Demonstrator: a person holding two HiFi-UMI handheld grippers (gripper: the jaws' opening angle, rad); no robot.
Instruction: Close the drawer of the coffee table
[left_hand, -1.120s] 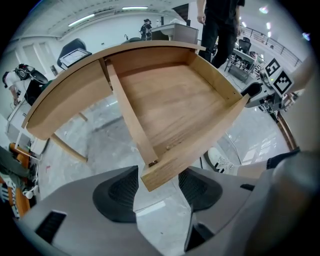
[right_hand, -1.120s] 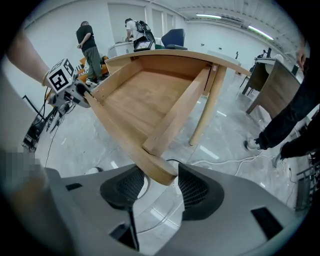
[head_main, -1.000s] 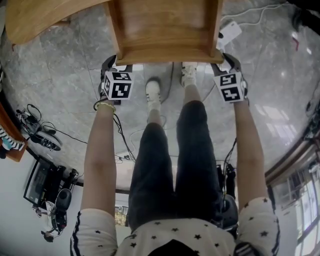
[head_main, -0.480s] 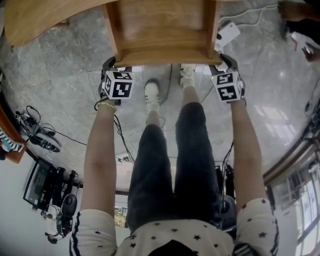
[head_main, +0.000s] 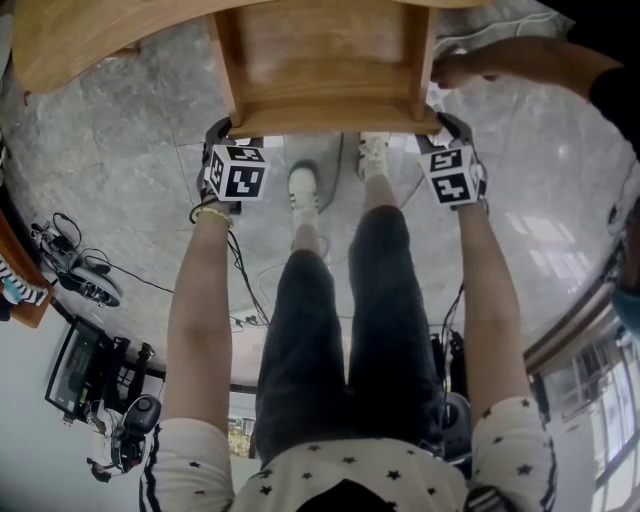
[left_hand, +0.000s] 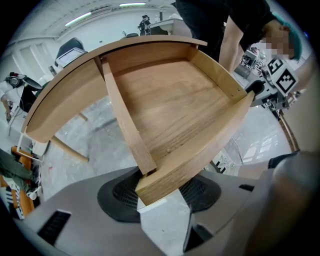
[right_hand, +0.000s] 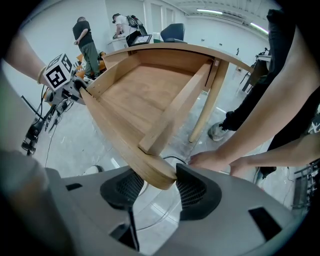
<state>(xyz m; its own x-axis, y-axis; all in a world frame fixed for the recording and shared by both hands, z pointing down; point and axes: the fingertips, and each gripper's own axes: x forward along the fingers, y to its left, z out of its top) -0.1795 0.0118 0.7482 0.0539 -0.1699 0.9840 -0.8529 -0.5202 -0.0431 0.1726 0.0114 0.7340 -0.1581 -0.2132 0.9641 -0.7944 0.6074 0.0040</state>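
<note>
While my L fingers (left_hand: 117, 195) stand wide apart, they straddle the L front corner of the drawer (left_hand: 170, 105), w/ the pads against the wood on both sides as far as I can see. They've just been closing a bit onto it. My R fingers (right_hand: 197, 192) clamp the R front corner the same way, w/ the curved front board wedged betw. the two pads. Both sets point down, one at each end of the drawer front.

The drawer sits pulled out toward me from under the desk (head_main: 90, 35), its front board over my shoes (head_main: 304, 185) on the grey stone floor (head_main: 120, 150).

Someone else's hand (right_hand: 215, 160) reaches in just beside my R fingers, near the drawer's R side. Whether it touches the wood I can't tell.
</note>
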